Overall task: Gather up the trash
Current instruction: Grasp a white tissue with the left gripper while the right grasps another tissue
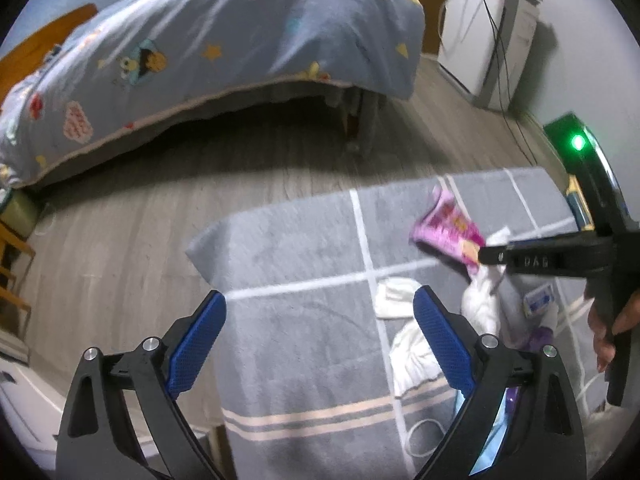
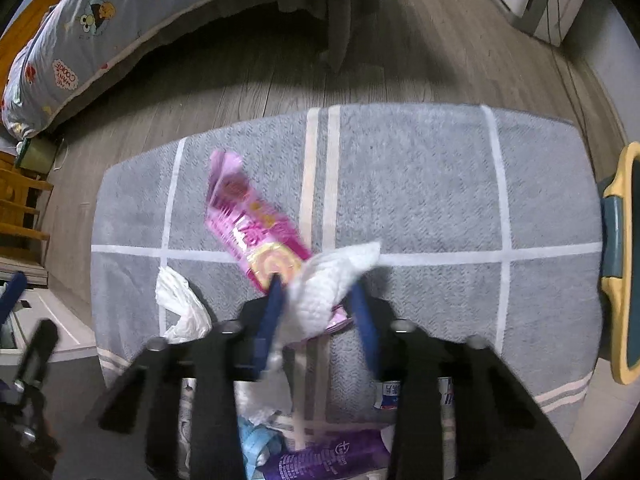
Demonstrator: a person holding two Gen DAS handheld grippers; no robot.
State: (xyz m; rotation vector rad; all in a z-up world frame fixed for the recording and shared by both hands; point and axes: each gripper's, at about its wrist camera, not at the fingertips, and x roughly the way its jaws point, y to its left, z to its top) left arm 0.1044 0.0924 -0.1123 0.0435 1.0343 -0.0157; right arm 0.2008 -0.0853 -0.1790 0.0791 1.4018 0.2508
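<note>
— What do we see of our own rig?
— Our left gripper (image 1: 320, 340): black frame, silver screws, blue textured fingers (image 1: 442, 344).
— And at the frame's right?
— Our right gripper (image 1: 484, 256), black with embossed lettering, a green light (image 1: 577, 143) above it.

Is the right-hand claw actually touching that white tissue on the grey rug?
Touching. In the right wrist view the white tissue sits bunched between the right gripper, its blue fingers pressing its sides.
</note>
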